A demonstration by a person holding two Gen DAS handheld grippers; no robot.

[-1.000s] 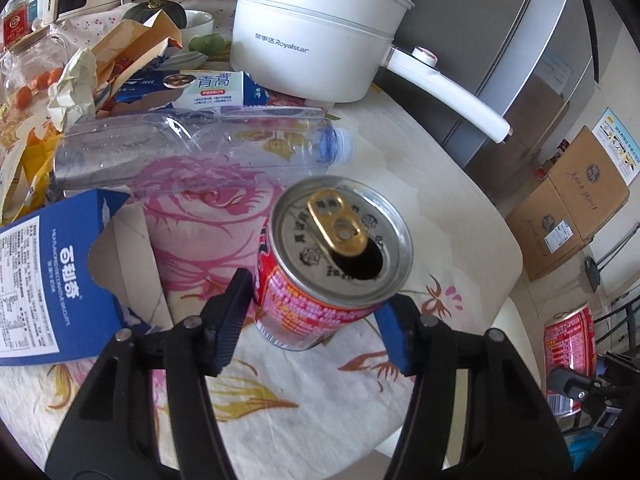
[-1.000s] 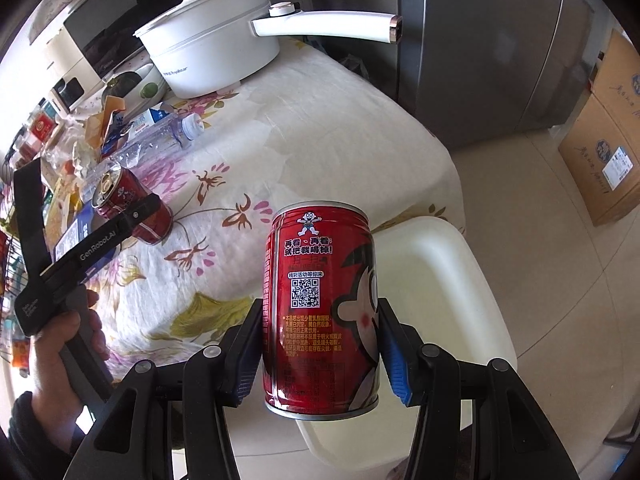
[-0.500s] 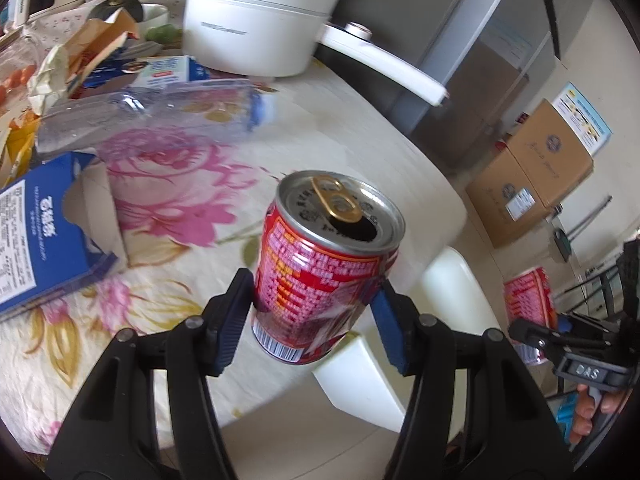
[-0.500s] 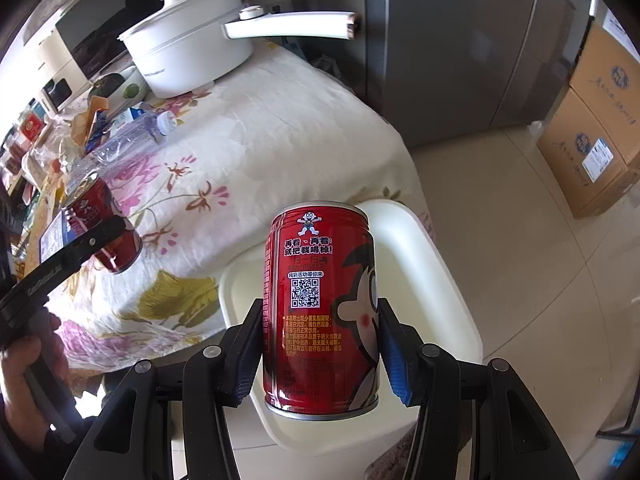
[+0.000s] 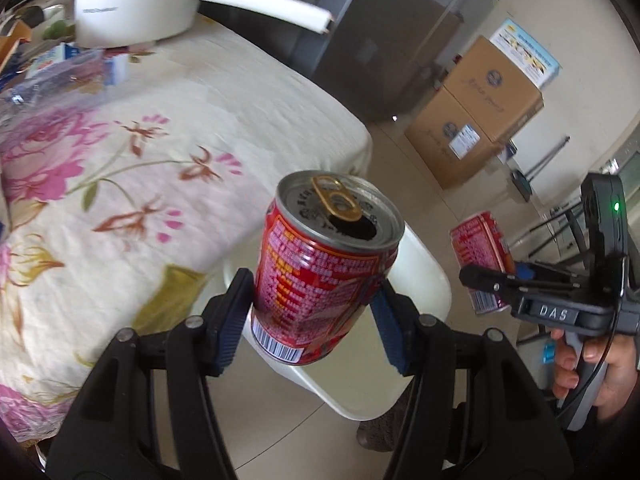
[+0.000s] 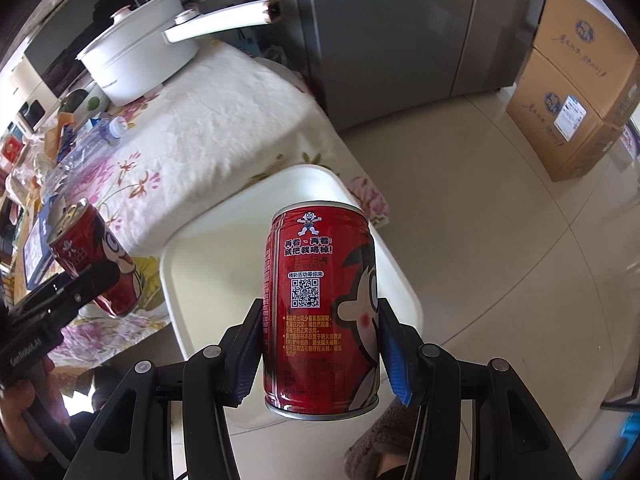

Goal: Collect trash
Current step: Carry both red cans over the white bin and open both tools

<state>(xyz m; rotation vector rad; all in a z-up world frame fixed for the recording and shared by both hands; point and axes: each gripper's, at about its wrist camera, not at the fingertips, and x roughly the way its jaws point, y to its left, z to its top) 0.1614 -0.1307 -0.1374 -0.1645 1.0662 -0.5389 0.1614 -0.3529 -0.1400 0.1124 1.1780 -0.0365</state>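
My left gripper (image 5: 316,312) is shut on an opened red drink can (image 5: 324,264), tilted, held over the edge of a white plastic chair seat (image 5: 424,280) beside the table. My right gripper (image 6: 320,344) is shut on a second red can (image 6: 320,312), upright, above the same chair seat (image 6: 224,240). In the left wrist view the right gripper (image 5: 488,280) and its can (image 5: 482,248) show at the right, with a hand on the handle. In the right wrist view the left gripper (image 6: 80,284) and its can (image 6: 96,260) sit at the left.
The table's floral cloth (image 5: 160,152) carries a white pot with a long handle (image 6: 136,64), a clear plastic bottle (image 6: 92,144) and a blue carton (image 6: 38,248). A grey fridge (image 6: 392,32) stands behind. Stacked cardboard boxes (image 5: 476,116) sit on the tiled floor.
Both grippers have carried their cans sideways off the table towards the white chair. The left can has left the tabletop and tilted. Neither grip has altered.
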